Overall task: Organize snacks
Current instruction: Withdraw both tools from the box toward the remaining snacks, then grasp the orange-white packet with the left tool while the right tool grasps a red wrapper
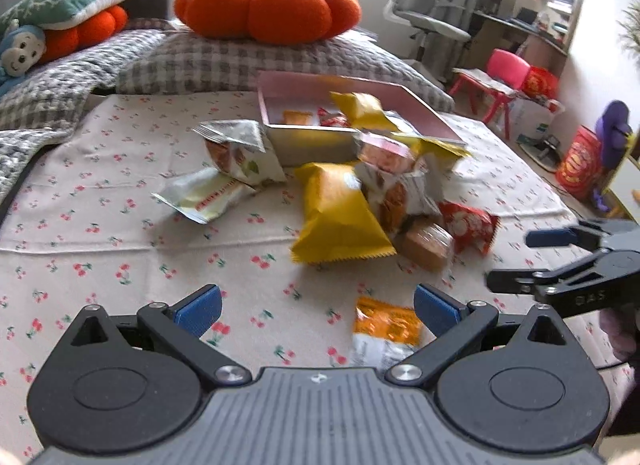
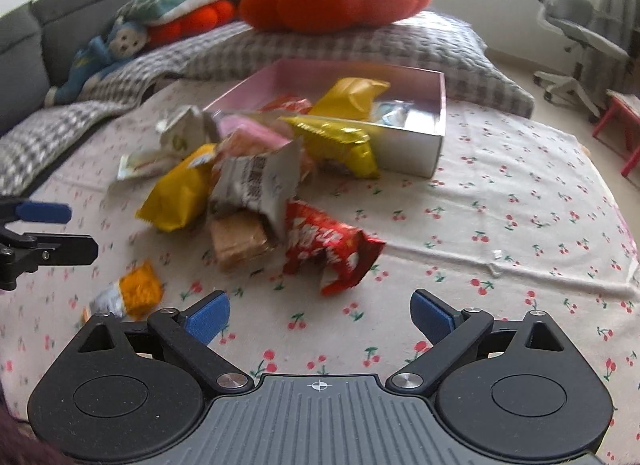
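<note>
Both the left gripper (image 1: 318, 311) and right gripper (image 2: 320, 315) hover with jaws spread and empty over loose snack packets (image 2: 256, 193) heaped before the pink box (image 2: 404, 145); slick, overlapping wrappers risk slipping or double pickup.

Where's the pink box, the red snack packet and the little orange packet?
pink box (image 2: 408, 147): right wrist view, its front wall.
red snack packet (image 2: 328, 247): right wrist view, packet's middle.
small orange packet (image 1: 386, 325): left wrist view, orange upper part.
</note>
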